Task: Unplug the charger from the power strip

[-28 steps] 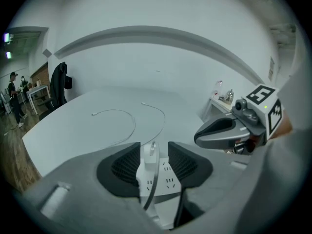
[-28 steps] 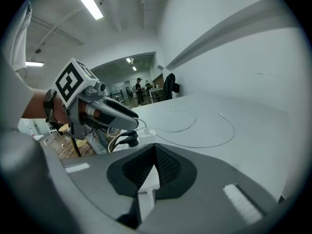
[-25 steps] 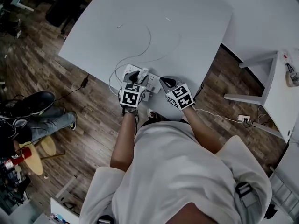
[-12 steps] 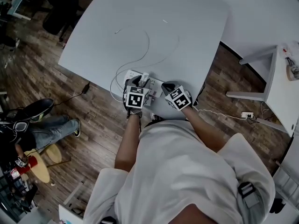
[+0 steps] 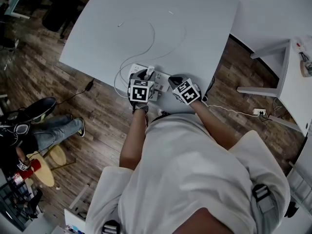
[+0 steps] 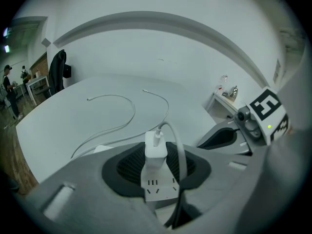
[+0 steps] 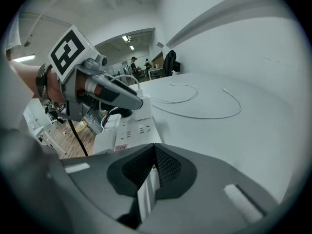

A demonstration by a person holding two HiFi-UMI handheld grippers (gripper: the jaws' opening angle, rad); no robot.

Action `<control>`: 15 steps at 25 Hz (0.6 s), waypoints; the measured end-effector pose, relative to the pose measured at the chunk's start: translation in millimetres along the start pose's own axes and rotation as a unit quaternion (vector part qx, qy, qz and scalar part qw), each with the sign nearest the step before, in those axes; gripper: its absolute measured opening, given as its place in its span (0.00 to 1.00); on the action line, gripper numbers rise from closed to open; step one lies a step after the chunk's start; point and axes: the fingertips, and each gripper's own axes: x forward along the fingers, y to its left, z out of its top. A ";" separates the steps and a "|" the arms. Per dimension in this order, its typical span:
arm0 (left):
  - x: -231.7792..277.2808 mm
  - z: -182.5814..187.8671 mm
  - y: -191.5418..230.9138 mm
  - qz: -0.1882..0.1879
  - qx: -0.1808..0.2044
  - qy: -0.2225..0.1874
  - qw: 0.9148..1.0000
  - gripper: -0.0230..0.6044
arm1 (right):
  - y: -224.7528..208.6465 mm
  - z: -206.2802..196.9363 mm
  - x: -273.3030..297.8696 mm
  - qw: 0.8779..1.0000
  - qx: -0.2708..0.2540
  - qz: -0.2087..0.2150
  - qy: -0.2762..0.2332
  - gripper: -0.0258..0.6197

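The left tongs (image 6: 157, 147) are closing on the white charger (image 6: 155, 161) plugged in the power strip (image 7: 131, 130). The right tongs (image 7: 154, 147) pinch the strip's end on the table (image 5: 195, 33).

Smooth plastic charger (image 6: 156, 152), matt table (image 5: 195, 23), wood-plank floor (image 5: 97, 126).

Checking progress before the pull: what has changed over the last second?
Both grippers came down onto the power strip: the left gripper is closing its jaws around the charger, the right gripper is at the strip's end, jaws together. Charger still plugged in; strip and cable unmoved.
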 end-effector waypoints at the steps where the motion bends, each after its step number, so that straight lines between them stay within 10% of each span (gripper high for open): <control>1: 0.3 0.5 0.2 -0.002 -0.006 -0.003 1.000 0.26 | -0.7 -0.2 0.0 1.000 0.002 0.000 -0.002 0.04; 8: -2.5 1.2 3.0 -0.012 -0.044 -0.014 0.999 0.26 | 0.0 -0.1 -0.8 1.000 0.007 0.001 -0.005 0.04; 15: -0.2 -1.6 -2.7 0.017 0.036 0.011 0.999 0.25 | -0.4 -1.2 0.1 1.000 0.016 0.001 0.000 0.04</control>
